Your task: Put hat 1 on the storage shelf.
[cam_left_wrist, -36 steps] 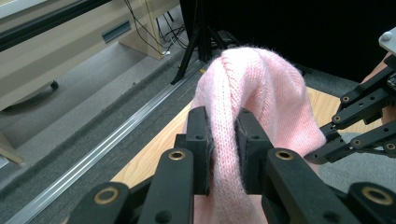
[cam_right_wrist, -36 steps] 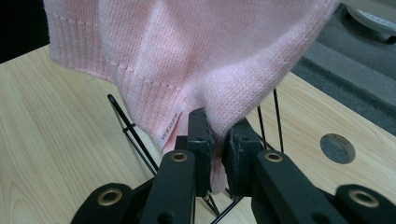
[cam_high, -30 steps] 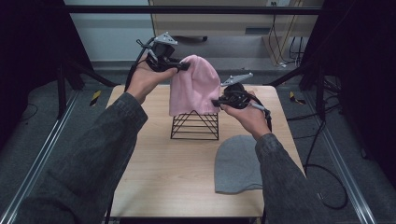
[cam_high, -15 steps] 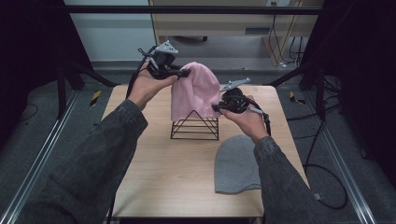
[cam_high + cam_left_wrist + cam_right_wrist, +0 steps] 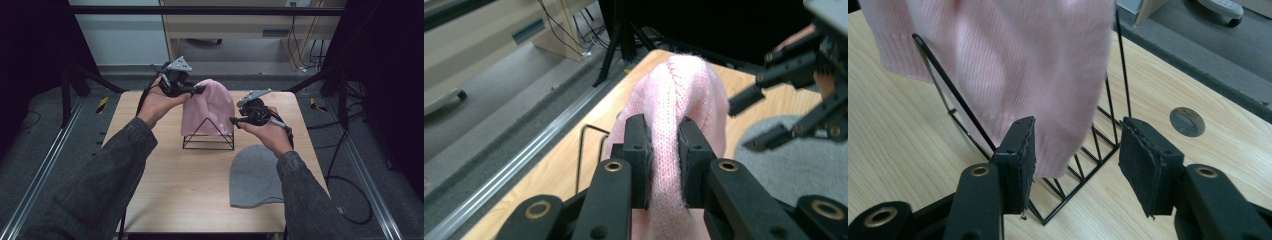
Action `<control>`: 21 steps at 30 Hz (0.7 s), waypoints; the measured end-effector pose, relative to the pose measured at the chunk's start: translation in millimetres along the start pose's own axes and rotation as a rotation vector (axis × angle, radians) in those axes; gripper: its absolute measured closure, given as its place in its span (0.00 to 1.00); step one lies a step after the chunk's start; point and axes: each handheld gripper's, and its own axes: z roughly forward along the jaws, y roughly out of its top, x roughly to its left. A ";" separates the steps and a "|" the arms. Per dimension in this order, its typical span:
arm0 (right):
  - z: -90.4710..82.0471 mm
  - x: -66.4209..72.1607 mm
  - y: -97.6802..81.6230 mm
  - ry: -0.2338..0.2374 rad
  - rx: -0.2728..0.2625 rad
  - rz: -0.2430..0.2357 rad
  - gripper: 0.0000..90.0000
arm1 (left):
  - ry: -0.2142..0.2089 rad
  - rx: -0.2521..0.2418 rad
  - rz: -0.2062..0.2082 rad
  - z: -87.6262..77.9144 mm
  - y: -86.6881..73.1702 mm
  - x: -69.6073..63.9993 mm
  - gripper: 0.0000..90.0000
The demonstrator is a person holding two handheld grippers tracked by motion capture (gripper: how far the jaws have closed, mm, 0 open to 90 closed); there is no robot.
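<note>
My left gripper [image 5: 663, 165] grasps the pink beanie [image 5: 207, 106] over the wire rack [image 5: 208, 135]; my right gripper [image 5: 1075, 167], at its three o'clock, is released.

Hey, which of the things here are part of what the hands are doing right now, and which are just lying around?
In use:
- pink beanie, pinched by the left gripper
- black wire rack under it
- right gripper, open at the beanie's hem

Lying about:
- grey beanie, flat on the table
- yellow-and-black tool on the floor
</note>
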 end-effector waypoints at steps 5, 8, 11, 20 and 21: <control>-6.5 -4.3 -5.0 -0.017 0.005 0.012 0.54 | -0.020 0.019 0.000 1.9 -11.5 -5.7 0.86; -10.2 -7.7 -10.2 -0.026 0.007 0.020 0.54 | -0.029 0.032 -0.001 4.5 -18.3 -8.7 0.86; -11.6 -10.9 -17.4 -0.032 0.021 0.032 0.54 | -0.031 0.065 0.008 10.2 -27.0 -11.3 0.86; -15.0 -22.7 -40.4 -0.061 0.060 0.050 0.55 | -0.048 0.089 -0.011 17.7 -44.5 -15.9 0.86; -15.0 -22.7 -40.4 -0.061 0.060 0.050 0.55 | -0.048 0.089 -0.011 17.7 -44.5 -15.9 0.86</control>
